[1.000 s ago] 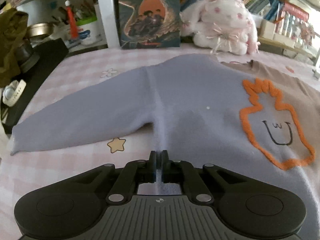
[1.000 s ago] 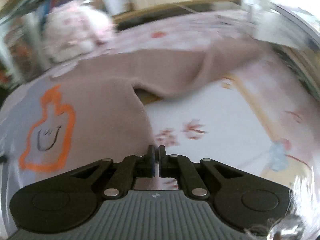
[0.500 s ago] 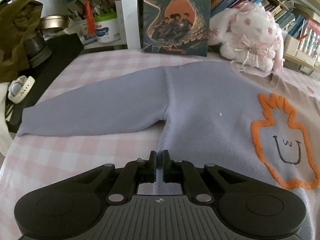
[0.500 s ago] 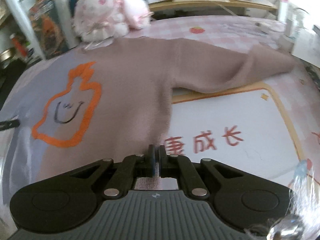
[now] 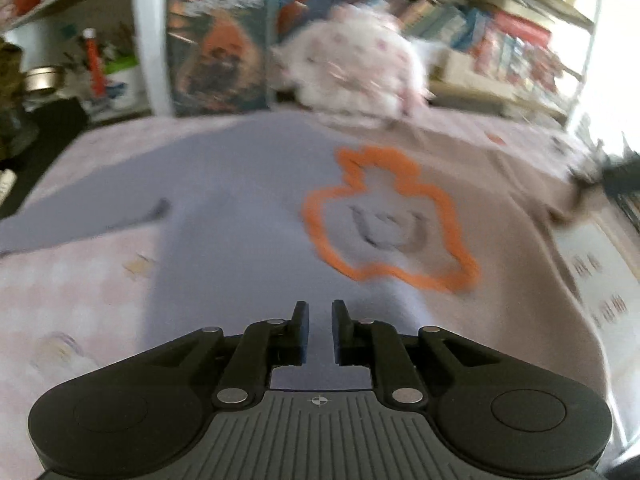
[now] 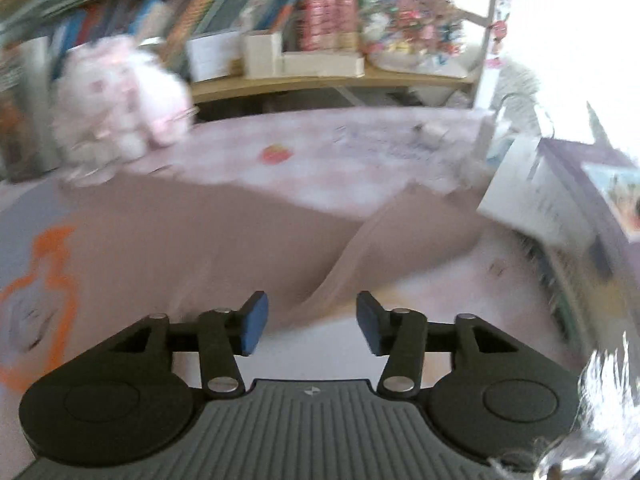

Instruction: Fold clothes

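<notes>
Two-tone lilac-and-tan fleece sweater flat before the plush rabbit; both my grippers' fingers just released its hem, now parted, empty — regrasp likely.

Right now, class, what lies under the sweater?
The sweater lies on a pink checked tablecloth, which shows around it. A white printed mat shows beside its hem. Whatever lies directly beneath is covered.
</notes>
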A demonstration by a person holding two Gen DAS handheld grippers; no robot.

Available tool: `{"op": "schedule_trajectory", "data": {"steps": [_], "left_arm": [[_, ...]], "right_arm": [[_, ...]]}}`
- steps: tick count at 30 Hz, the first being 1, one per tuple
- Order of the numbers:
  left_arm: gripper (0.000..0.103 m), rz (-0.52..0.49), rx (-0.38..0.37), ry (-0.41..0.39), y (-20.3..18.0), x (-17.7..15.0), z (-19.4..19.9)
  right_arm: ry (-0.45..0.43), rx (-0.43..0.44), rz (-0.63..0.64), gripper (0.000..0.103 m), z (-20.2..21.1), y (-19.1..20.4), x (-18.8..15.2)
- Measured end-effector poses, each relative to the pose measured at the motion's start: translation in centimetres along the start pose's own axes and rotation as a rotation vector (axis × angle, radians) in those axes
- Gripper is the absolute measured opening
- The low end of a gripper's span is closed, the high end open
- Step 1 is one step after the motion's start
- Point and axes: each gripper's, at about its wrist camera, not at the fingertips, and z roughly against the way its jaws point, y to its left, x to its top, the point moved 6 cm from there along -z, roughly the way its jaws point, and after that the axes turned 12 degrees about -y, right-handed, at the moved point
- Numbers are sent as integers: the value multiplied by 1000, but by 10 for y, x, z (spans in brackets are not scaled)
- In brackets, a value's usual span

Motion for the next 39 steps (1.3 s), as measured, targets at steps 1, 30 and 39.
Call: {"op": "schedule_trajectory", "data": {"steps": [1, 30, 39], "left_arm": [[13, 2, 2, 5, -4, -3, 1], [14, 68, 233, 7, -15, -28, 40], [20, 156, 290, -2, 56, -40, 63]], "right_arm": [[-1, -13, 6, 52, -10, -3, 6], [125, 292, -72, 41, 43, -44, -57], [190, 415, 27, 41, 77, 31, -93]]}}
